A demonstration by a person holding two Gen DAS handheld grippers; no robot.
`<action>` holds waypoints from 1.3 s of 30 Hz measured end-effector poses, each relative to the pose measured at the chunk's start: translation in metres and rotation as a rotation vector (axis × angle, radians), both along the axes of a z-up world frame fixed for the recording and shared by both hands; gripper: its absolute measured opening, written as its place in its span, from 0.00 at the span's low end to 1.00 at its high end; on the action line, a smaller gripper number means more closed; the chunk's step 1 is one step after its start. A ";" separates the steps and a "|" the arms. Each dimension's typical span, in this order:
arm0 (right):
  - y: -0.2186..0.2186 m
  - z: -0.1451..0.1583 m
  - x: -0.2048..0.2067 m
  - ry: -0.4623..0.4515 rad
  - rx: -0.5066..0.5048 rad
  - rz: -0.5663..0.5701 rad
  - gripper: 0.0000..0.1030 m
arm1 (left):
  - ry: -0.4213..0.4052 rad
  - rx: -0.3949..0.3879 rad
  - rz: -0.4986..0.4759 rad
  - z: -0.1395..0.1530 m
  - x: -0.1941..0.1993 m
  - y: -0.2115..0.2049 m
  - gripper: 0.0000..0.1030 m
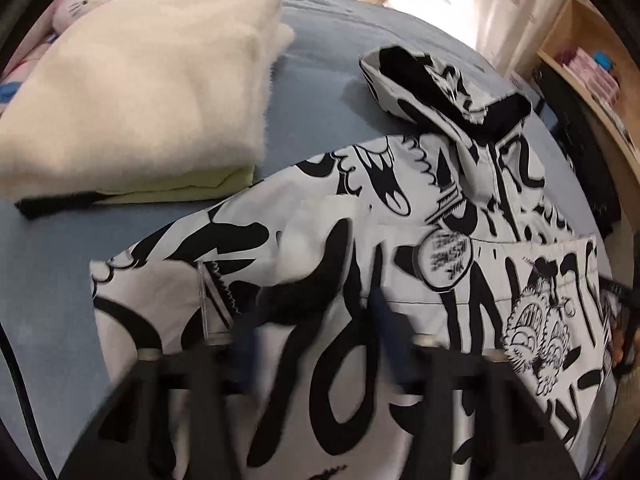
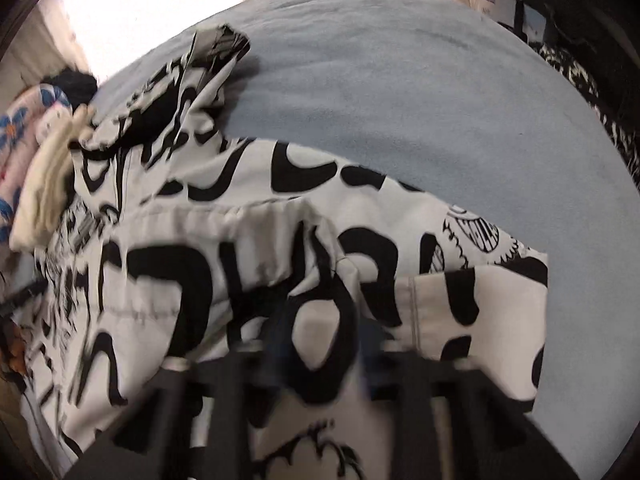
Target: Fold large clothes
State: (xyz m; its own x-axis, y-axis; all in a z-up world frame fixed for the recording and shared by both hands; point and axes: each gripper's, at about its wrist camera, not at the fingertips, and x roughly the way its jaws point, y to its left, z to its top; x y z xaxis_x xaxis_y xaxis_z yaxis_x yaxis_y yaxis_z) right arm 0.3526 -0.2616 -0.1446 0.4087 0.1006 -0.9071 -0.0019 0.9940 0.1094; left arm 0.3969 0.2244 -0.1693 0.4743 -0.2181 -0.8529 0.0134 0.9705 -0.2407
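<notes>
Left gripper [image 1: 316,328]: its blue fingers [image 1: 246,344] are standing apart, hovering blurred over the near hem of the jacket [image 1: 360,240]; whether the pads are pinching cloth cannot be told. Right gripper [image 2: 328,344]: its fingers are likewise blurred and lying over the jacket [image 2: 240,220] at a folded-in panel; its state, too, cannot be told. The black-and-white printed jacket is lying spread on the blue bed [image 1: 320,80], hood [image 1: 440,84] pointing away, sides already turned inward. A folded cream stack [image 1: 140,100] is sitting well apart on the bed's far left, with a plush toy [image 1: 80,0] behind it.

Likely risks: if either gripper is catching only the top layer, the lower layers may be staying behind and the fold opening as the hem is being lifted; uneven lifting by the two hands may be skewing the fold; the bulky hood may be bunching under the folded body.
</notes>
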 end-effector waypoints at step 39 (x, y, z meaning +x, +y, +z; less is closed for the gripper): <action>-0.016 0.011 0.031 -0.242 -0.123 -0.215 0.30 | -0.188 0.187 0.223 -0.005 0.023 0.019 0.22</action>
